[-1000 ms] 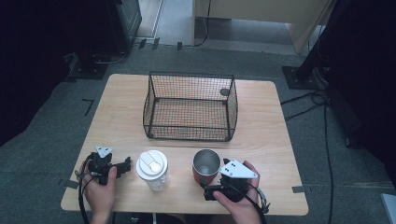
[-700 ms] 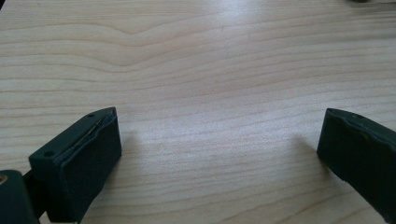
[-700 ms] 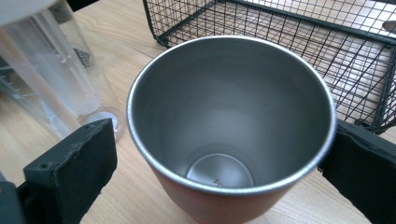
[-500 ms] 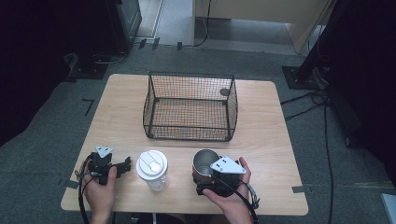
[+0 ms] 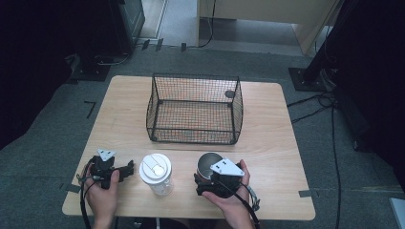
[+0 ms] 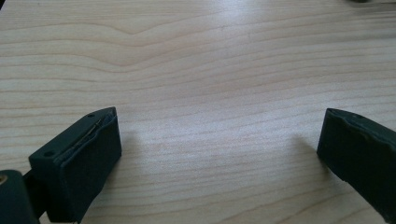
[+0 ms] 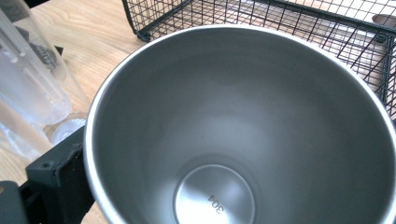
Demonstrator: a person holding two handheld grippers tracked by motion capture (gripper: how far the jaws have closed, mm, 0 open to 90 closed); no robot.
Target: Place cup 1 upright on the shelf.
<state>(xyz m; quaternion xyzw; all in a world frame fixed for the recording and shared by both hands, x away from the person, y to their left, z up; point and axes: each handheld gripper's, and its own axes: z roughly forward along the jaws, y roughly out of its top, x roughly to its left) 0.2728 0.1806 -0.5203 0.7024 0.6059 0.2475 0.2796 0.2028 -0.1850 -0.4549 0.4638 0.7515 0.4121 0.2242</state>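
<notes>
Right gripper (image 5: 206, 185), lower centre of the high view, has my jaws straddling the steel cup (image 5: 208, 164); whether they are clamped on it I cannot tell. Upright, mouth open, "304" stamped on its floor. Left gripper (image 5: 125, 171), lower left, rests released. Wire basket (image 5: 195, 109) stands beyond, mid-frame.

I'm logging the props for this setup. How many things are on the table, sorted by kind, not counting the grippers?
Metal cup: 1
Clear plastic cup with a white lid: 1
Black wire basket: 1
Total: 3
</notes>
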